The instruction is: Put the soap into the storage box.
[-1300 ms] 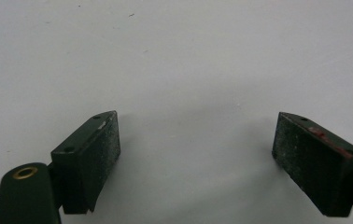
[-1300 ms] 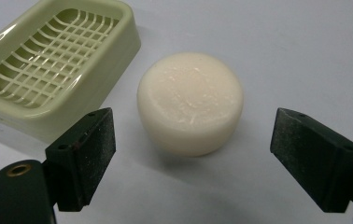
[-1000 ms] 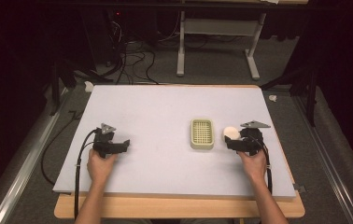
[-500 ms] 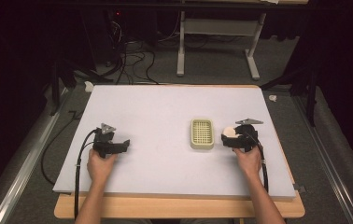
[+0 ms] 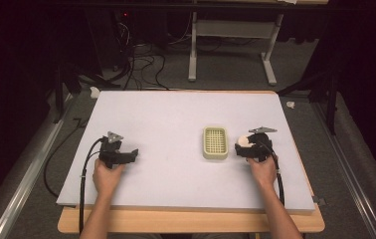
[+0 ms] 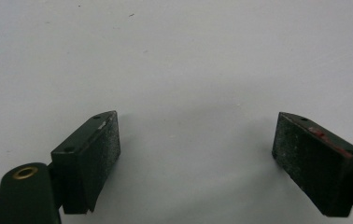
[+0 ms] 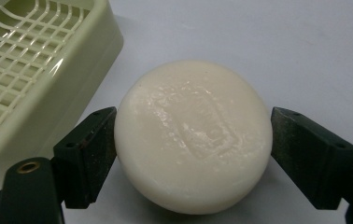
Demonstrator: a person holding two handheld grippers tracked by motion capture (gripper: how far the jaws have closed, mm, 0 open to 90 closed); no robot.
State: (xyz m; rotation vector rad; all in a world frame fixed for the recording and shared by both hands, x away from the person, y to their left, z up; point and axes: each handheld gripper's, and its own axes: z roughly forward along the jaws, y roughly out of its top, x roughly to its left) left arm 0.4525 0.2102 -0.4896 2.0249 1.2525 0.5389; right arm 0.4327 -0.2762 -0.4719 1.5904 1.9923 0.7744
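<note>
Beside the soap dish, cut off: round soap between right gripper pads.

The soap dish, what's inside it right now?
Nothing shows inside the soap dish but its own slotted grid. The round soap lies outside it on the table, between the jaws of the right tool. Whatever is beneath the grid is hidden.

A pale grey desk with a wooden front edge stands on a grey carpeted floor. Behind it are the white legs of a table frame and a tangle of dark cables. A small white object sits at the desk's far left corner.
</note>
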